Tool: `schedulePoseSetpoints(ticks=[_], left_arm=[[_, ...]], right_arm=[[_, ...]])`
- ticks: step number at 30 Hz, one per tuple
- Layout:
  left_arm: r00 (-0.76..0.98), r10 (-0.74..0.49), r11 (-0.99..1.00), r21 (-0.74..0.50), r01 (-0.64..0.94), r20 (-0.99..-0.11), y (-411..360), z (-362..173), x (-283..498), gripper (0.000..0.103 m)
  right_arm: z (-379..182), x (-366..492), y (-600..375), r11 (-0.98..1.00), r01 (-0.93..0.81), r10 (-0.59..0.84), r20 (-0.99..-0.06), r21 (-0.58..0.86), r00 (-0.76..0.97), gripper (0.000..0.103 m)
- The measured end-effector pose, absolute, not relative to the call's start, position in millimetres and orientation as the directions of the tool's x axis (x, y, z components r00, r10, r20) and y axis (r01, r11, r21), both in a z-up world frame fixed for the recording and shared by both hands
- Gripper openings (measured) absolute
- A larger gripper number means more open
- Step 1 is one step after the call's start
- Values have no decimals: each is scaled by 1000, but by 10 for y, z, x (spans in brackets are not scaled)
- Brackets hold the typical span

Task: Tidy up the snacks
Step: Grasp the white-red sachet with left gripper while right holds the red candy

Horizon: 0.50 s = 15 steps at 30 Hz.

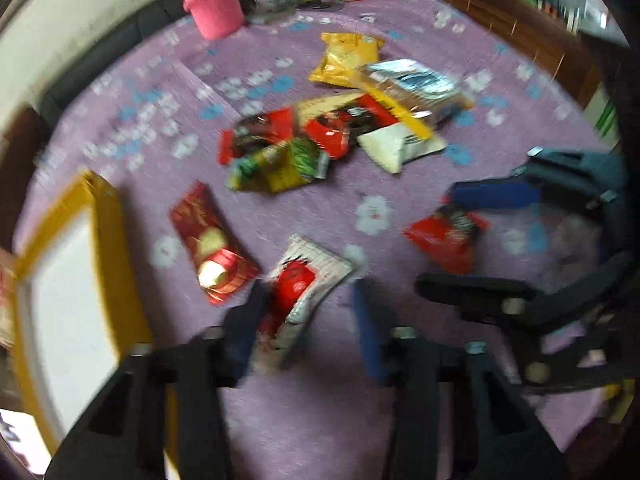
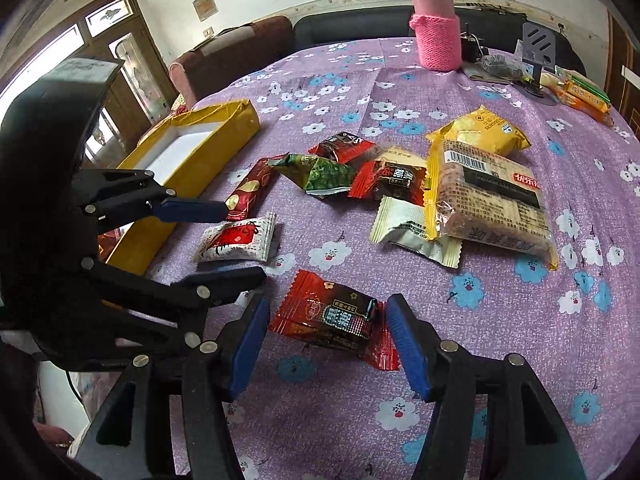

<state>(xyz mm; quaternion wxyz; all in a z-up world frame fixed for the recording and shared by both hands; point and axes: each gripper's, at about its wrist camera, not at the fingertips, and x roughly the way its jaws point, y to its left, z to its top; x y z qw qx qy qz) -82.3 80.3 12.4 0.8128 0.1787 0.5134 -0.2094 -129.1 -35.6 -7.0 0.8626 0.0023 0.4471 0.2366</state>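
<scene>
Snack packets lie scattered on a purple flowered tablecloth. My left gripper is open around a white-and-red packet, which also shows in the right wrist view between the left gripper's fingers. My right gripper is open around a red-and-black candy packet, the same packet seen in the left wrist view. An open yellow box with a white inside stands at the left. A red-gold packet lies beside it.
A pile holds a yellow packet, a large clear cracker pack, a white packet, a green packet and red ones. A pink-sleeved flask, a phone stand and orange packs stand at the far edge.
</scene>
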Motion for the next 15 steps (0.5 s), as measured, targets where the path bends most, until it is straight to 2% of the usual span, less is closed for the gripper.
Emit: schedulePoseSetpoints(ticks=[1, 2, 3, 4, 5, 8, 9, 10, 12, 13, 15], left_arm=[[381, -162, 849, 68, 523, -910, 788, 132, -836, 29], [366, -175, 848, 49, 528, -914, 796, 132, -871, 29], [357, -185, 843, 38, 536, -916, 795, 131, -907, 29], [352, -188, 838, 37, 544, -917, 782, 136, -949, 29], [357, -183, 835, 47, 549, -916, 764, 158, -1000, 29], [385, -163, 835, 81, 545, -908, 697, 158, -1039, 30], [393, -145, 838, 98, 536, -908, 679, 138, -1020, 33], [404, -124, 845, 117, 521, -906, 675, 112, -999, 42], [425, -120, 865, 116, 488, -897, 709, 93, -939, 52], [431, -130, 875, 101, 474, -893, 711, 98, -929, 52], [435, -155, 892, 63, 448, -887, 738, 86, -905, 50]], right_arm=[[-70, -1296, -352, 890, -408, 402, -773, 205, 490, 55], [-68, -1304, -350, 891, -409, 396, -775, 196, 492, 41], [-67, -1306, -355, 890, -411, 398, -776, 197, 489, 40], [-67, -1308, -370, 886, -413, 410, -775, 212, 481, 35], [-69, -1310, -382, 884, -413, 416, -775, 220, 477, 21], [-87, -1313, -430, 880, -413, 425, -777, 234, 464, 20], [-87, -1310, -440, 881, -411, 425, -777, 236, 465, 22], [-84, -1307, -456, 881, -407, 427, -774, 241, 467, 23], [-73, -1294, -476, 885, -397, 425, -772, 245, 472, 32], [-64, -1291, -479, 887, -393, 423, -770, 243, 478, 39], [-58, -1283, -459, 891, -391, 413, -770, 232, 486, 42]])
